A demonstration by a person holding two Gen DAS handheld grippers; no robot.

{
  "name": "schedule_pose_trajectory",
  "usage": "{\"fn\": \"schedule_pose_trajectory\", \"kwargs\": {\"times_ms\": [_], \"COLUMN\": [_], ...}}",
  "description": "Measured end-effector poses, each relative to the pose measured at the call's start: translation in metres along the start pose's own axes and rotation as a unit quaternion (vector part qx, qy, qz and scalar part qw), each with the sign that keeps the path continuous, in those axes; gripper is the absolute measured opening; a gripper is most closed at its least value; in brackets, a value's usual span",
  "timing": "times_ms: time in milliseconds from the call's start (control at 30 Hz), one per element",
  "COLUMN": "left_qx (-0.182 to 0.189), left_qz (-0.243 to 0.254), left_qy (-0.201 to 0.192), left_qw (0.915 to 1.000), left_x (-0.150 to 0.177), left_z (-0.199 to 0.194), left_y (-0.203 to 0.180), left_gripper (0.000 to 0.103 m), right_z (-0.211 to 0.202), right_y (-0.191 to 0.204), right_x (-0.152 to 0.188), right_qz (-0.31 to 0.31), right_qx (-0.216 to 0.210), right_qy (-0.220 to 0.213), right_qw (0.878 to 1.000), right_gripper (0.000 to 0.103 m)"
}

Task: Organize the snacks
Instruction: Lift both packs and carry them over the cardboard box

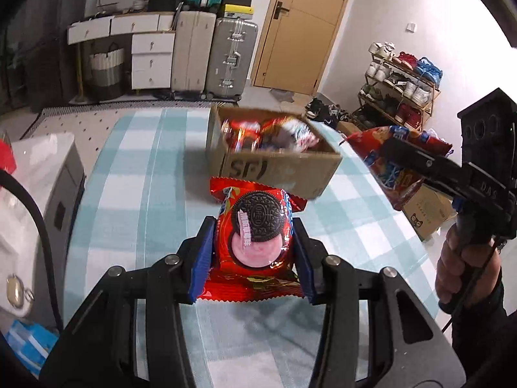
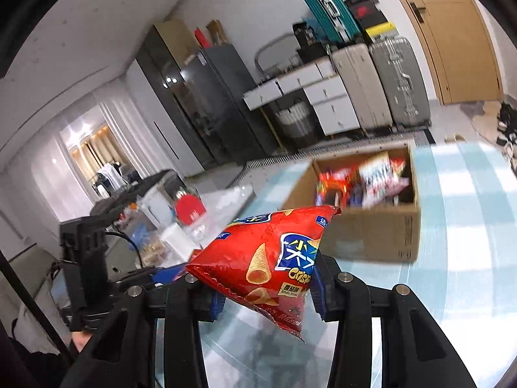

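light: bright indoor | blur: background motion-smeared | edges: fisheye-warped, dark corners

A home: suitcases (image 1: 213, 53), shoe rack (image 1: 400, 87), fridge (image 2: 200, 103).

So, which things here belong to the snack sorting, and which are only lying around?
Belong: Oreo packet in left claw; crisps bag in right claw; cardboard box with snacks.

Lying around: suitcases, shoe rack, drawers.
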State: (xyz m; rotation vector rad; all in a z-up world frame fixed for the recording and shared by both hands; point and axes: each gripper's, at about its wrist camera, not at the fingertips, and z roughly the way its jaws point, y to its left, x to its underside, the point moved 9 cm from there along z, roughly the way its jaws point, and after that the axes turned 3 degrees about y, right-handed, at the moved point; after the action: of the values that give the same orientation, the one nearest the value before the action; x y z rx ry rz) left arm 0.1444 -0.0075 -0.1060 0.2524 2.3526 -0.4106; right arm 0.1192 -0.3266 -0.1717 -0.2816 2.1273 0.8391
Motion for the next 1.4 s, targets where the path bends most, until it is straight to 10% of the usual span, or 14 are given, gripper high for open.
{"fn": "schedule_pose_trajectory", "kwargs": {"times_ms": [467, 967, 1400], "left_qx": [-0.002, -0.009, -0.005], "left_qz": [0.037, 0.04, 0.073], "left_qy": [-0.012, 0.128, 0.163], "left_qw": [0.9992, 0.9909, 0.9838], "left_x": [-0.118, 0.053, 0.076], "left_z": [0.004, 0.087, 0.126], "left_y": [-0.026, 0.018, 0.004], "left_gripper": [0.042, 0.042, 0.059], "right_z": [-0.017, 0.027, 0.028], "right_y": [0.016, -0.025, -0.033], "right_x": [-0.111, -0.087, -0.075], "right_qz": [-0.047, -0.007, 0.002], "right_qx": [0.017, 0.002, 0.001], "right_qy": [-0.029, -0.006, 0.001], "right_qw": [0.998, 1.0, 1.0], "right_gripper": [0.042, 0.042, 0.042]}}
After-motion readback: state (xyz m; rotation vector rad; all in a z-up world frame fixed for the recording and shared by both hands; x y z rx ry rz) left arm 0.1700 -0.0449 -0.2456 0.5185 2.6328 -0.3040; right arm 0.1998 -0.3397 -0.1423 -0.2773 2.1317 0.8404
